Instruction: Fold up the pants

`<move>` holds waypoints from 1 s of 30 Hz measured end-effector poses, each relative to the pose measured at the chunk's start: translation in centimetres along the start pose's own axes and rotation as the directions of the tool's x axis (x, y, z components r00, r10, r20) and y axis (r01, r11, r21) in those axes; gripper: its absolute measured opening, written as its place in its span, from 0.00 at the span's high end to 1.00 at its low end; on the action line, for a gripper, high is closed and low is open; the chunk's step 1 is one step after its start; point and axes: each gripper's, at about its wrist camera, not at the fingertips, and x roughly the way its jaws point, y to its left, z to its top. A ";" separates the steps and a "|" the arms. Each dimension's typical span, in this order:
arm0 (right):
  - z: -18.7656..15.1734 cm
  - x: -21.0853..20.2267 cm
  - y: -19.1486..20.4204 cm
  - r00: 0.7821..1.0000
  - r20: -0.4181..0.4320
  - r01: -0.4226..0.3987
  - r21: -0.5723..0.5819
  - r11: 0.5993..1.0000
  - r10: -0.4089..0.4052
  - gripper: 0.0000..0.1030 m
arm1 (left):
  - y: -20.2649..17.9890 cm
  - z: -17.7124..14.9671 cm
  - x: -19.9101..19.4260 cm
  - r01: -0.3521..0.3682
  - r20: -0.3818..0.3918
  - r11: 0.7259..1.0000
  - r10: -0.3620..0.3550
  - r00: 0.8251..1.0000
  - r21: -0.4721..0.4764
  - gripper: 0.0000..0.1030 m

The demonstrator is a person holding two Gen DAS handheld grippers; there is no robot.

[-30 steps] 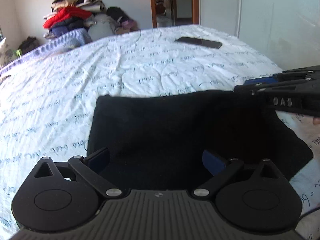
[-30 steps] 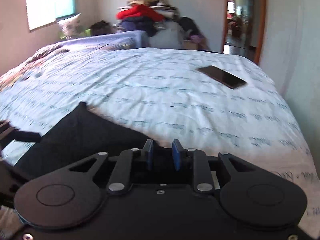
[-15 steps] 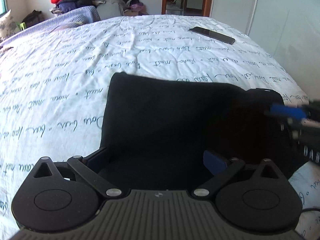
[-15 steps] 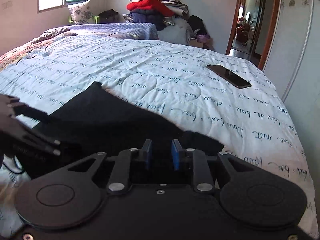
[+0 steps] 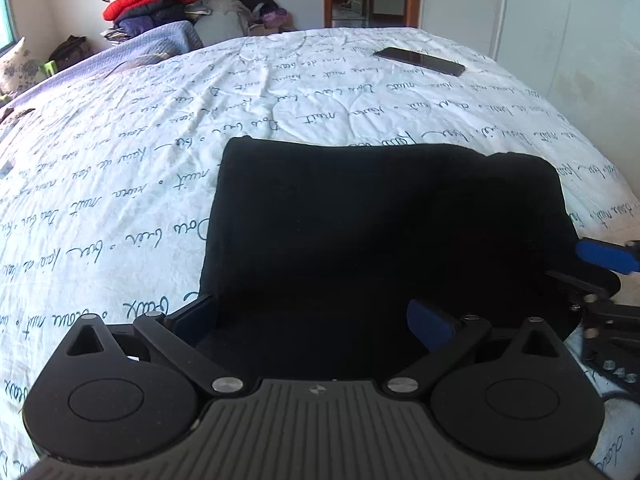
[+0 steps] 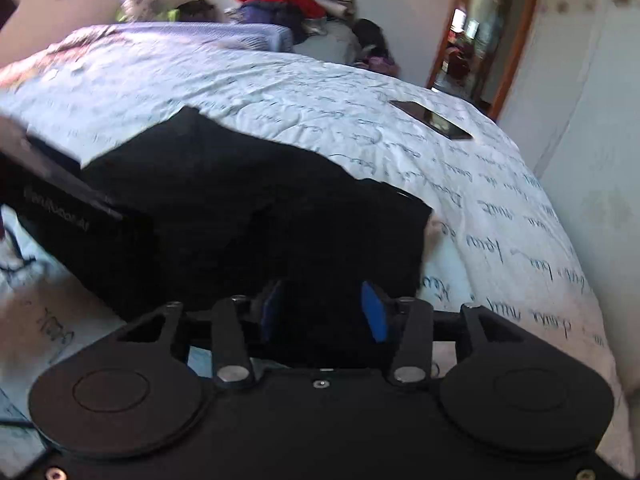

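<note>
black pants (image 5: 380, 224) folded flat on bed (image 5: 120, 168) | left tongs (image 5: 316, 318) wide apart | right tongs (image 6: 322, 312) apart, holding nothing

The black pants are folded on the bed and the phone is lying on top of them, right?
Not quite. The black pants are folded on the bed, but the phone lies on the bedspread far beyond them, apart from the pants. The left wrist view shows it.
</note>
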 end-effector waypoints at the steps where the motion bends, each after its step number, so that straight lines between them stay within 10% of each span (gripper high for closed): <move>1: 0.0 -1.0 0.1 0.999 0.036 -0.008 0.016 1.000 0.008 0.56 | 0.0 0.0 -0.3 -0.004 0.001 1.000 0.004 1.000 -0.005 0.01; 10: -1.7 -2.2 0.8 0.999 0.034 0.017 0.067 0.998 -0.019 0.48 | -0.1 -1.3 -2.5 -0.047 0.014 0.999 0.047 0.999 -0.008 0.01; 20: -3.2 -11.3 2.5 0.985 0.163 0.014 0.235 0.972 -0.053 0.05 | 0.9 -3.5 -6.2 -0.060 0.018 0.998 0.061 0.998 -0.028 0.01; 30: -3.6 -9.7 6.3 0.997 0.075 -0.035 0.271 0.962 0.015 0.04 | 3.2 -6.8 -7.8 -0.053 -0.040 0.994 0.049 0.998 -0.099 0.01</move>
